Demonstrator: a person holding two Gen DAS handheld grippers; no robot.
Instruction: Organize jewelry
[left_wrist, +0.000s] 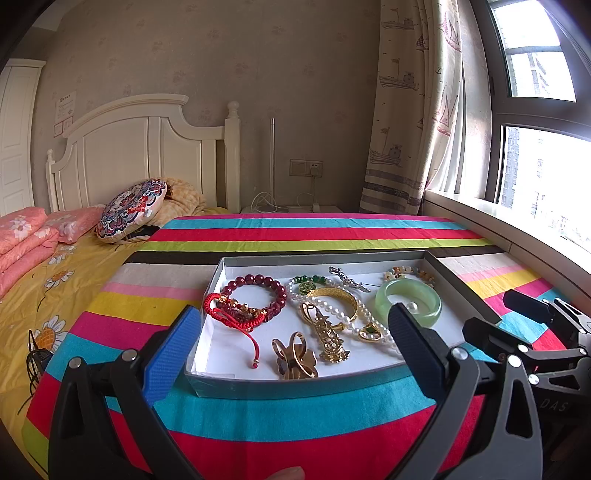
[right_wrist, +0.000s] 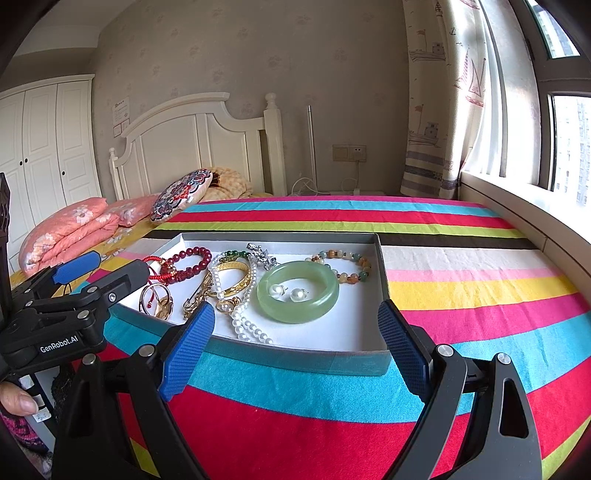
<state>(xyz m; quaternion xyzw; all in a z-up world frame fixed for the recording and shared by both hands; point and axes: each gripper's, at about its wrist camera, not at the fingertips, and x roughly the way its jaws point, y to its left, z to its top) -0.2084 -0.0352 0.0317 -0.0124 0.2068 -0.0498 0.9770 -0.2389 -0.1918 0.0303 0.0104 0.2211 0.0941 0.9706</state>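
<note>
Jewelry tray (left_wrist: 456, 282) just beyond both wide-spread grippers, left gripper (left_wrist: 291, 339) and right gripper (right_wrist: 295, 338).

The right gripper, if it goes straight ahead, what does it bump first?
Probably the near wall of the tray. The right gripper is open and points at it. If it clears the wall, the green bangle comes next, though depth is hard to judge.

Daylit bedroom: white headboard (left_wrist: 147, 147), sailboat curtain (left_wrist: 410, 110).
</note>
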